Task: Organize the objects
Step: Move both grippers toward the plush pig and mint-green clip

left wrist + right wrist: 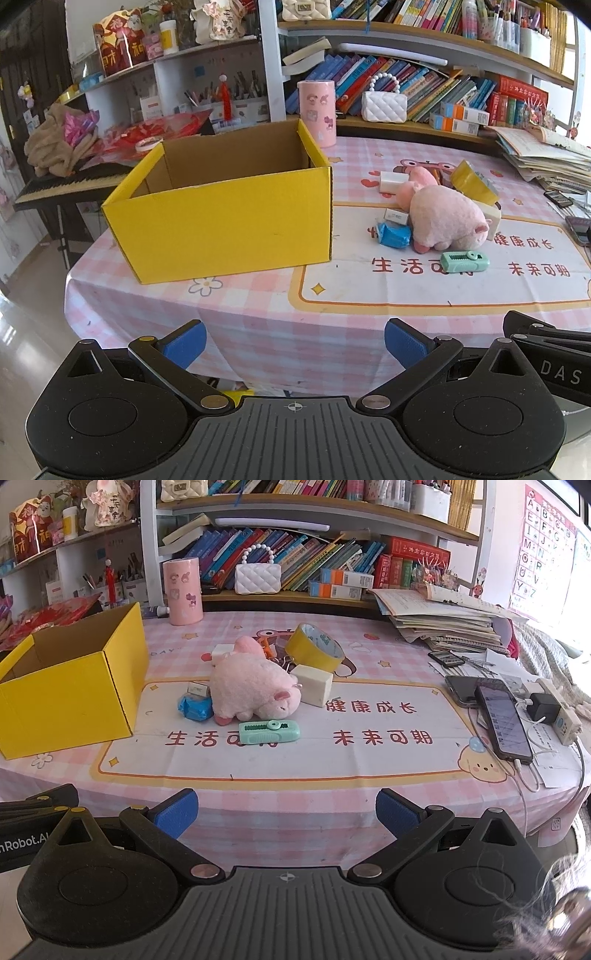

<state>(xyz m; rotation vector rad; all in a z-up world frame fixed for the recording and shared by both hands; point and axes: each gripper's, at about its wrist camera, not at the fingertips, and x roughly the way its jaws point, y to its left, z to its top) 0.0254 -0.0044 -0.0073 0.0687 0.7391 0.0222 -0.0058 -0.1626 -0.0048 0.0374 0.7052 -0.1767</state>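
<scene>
Nearby, pink plush pig lies beside yellow box.

The left gripper and right gripper both hang level with their 2 blue-padded fingers spread wide, gripping nothing, side by side and close together.
</scene>
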